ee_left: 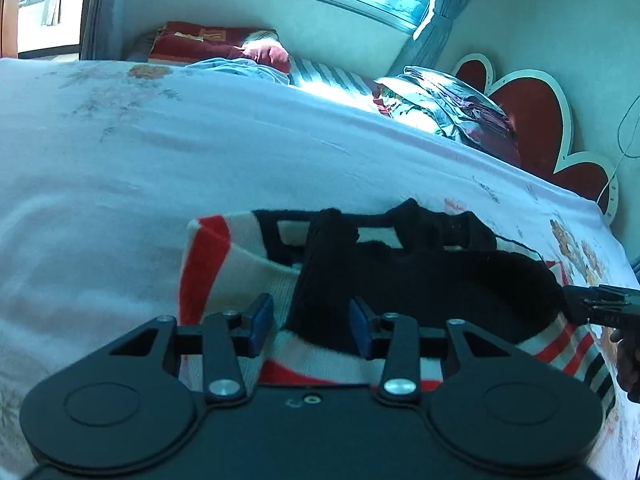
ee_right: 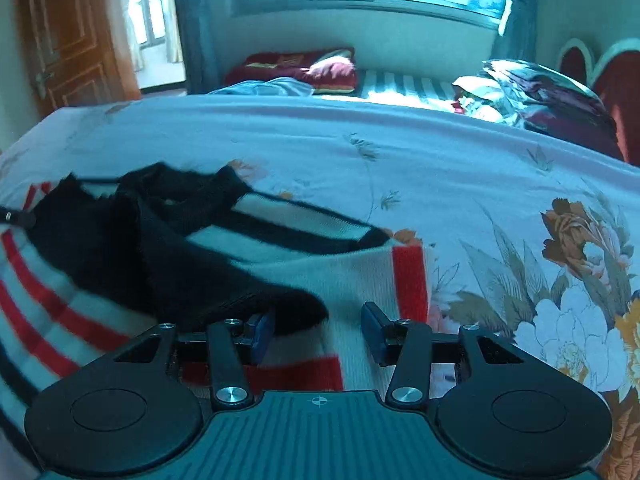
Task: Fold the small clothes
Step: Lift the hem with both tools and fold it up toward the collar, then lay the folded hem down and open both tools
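A small knit sweater, white with red and black stripes and a black upper part (ee_left: 404, 280), lies on the flowered bedsheet (ee_left: 200, 152). My left gripper (ee_left: 312, 324) is open just over the sweater's near hem, with nothing between the blue pads. My right gripper (ee_right: 318, 330) is open over the sweater's (ee_right: 256, 256) right part, near a black cuff. The right gripper's tip shows at the right edge of the left wrist view (ee_left: 592, 306).
A pile of folded bedding (ee_left: 448, 104) lies at the far right by the red heart-shaped headboard (ee_left: 532, 116). Red pillows (ee_right: 304, 66) and a striped cloth lie under the window. A wooden door (ee_right: 68, 36) is at the far left.
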Demonstrator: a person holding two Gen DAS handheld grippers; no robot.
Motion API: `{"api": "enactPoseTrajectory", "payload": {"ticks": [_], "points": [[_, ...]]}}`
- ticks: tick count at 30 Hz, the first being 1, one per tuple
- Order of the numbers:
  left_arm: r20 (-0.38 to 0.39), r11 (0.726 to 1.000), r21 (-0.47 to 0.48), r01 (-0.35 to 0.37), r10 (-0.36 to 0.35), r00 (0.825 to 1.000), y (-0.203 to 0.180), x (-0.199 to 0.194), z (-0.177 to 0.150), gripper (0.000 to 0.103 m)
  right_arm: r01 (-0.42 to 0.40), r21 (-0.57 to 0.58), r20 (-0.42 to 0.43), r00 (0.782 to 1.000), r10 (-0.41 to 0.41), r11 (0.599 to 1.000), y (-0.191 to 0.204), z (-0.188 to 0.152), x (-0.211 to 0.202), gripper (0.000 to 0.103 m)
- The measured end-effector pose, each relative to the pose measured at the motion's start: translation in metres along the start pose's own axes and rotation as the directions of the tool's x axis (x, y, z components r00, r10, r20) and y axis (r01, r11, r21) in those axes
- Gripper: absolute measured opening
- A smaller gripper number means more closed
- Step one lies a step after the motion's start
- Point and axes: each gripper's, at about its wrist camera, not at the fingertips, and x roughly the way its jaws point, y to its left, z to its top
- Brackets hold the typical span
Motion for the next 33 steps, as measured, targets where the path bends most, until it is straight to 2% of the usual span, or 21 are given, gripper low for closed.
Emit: {"api": "enactPoseTrajectory", "payload": {"ticks": [2,3,5,10,11,12,13,14,15,16,18,20,22,23,26,31,32,33], "points": [[0.011,1.000,-0.013,0.005,-0.005,1.000,-0.002,0.006,0.009,0.039,0.019,0.131,0.019,1.000,-0.021,0.991,-0.012,0.013,0.005,0.047],[0.009,1.000,-0.014,0.008,-0.008,1.000,-0.003,0.008,0.011,0.039,0.000,0.185,0.037,0.999,-0.007,0.983,-0.017,0.018,0.003,0.047],[-0.002,1.000,0.007,0.014,-0.014,1.000,-0.005,0.013,0.013,0.039,-0.048,0.215,0.058,0.998,0.036,0.975,-0.019,0.020,-0.002,0.047],[-0.032,0.999,0.041,0.007,-0.006,0.999,-0.007,0.024,0.013,0.034,-0.026,0.135,-0.005,1.000,0.026,0.991,-0.010,0.022,0.011,0.047],[-0.032,0.999,0.050,0.000,0.002,1.000,-0.007,0.026,0.013,0.028,-0.011,0.115,-0.019,1.000,0.013,0.993,-0.006,0.024,0.015,0.047],[-0.033,0.998,0.059,0.002,0.000,0.999,-0.009,0.027,0.014,0.016,0.001,0.085,-0.028,1.000,0.002,0.996,-0.001,0.024,0.019,0.046],[-0.043,0.998,0.059,0.014,-0.011,0.999,-0.009,0.030,0.013,0.013,0.004,0.044,-0.025,1.000,-0.003,0.999,0.006,0.021,0.021,0.045],[-0.042,0.998,0.069,0.009,-0.006,0.999,-0.011,0.031,0.011,0.009,0.002,0.016,-0.025,1.000,-0.001,1.000,0.011,0.022,0.023,0.027],[-0.030,0.996,0.087,0.005,-0.002,1.000,-0.013,0.030,0.010,0.004,-0.007,-0.008,-0.029,1.000,0.007,1.000,0.014,0.022,0.024,0.015],[-0.015,0.997,0.079,0.007,-0.006,1.000,-0.012,0.028,0.009,0.004,-0.006,-0.026,-0.026,1.000,0.006,1.000,0.018,0.021,0.025,0.003],[0.047,0.999,0.033,0.017,-0.019,0.999,-0.007,0.018,0.009,0.004,0.023,-0.033,0.032,0.999,-0.022,0.999,0.019,0.022,0.019,0.003],[0.118,1.000,0.015,-0.013,0.011,0.993,-0.004,0.004,0.012,0.004,0.059,0.004,0.122,0.991,-0.059,0.998,0.012,0.023,0.005,0.003],[0.168,0.999,-0.017,-0.033,0.035,0.985,0.002,-0.001,0.018,0.004,0.081,0.060,0.157,0.984,-0.089,0.995,0.001,0.026,0.001,0.003],[0.166,0.999,-0.024,-0.038,0.041,0.985,0.004,0.002,0.022,0.004,0.089,0.072,0.148,0.984,-0.099,0.993,-0.002,0.026,0.004,0.003],[0.057,0.994,0.017,-0.104,0.103,0.993,0.002,0.034,0.025,0.004,0.125,0.079,0.026,0.991,-0.128,0.989,-0.008,0.021,0.034,0.003],[0.075,0.986,0.085,-0.140,0.134,0.988,-0.009,0.039,0.018,0.007,0.161,0.068,0.021,0.986,-0.163,0.985,-0.002,0.019,0.034,0.004],[0.073,0.986,0.091,-0.140,0.133,0.988,-0.011,0.037,0.019,0.014,0.170,0.056,0.020,0.985,-0.171,0.984,0.001,0.020,0.032,0.006],[0.070,0.986,0.096,-0.140,0.133,0.989,-0.014,0.034,0.021,0.026,0.180,0.042,0.021,0.983,-0.181,0.983,0.006,0.023,0.029,0.013]]}}
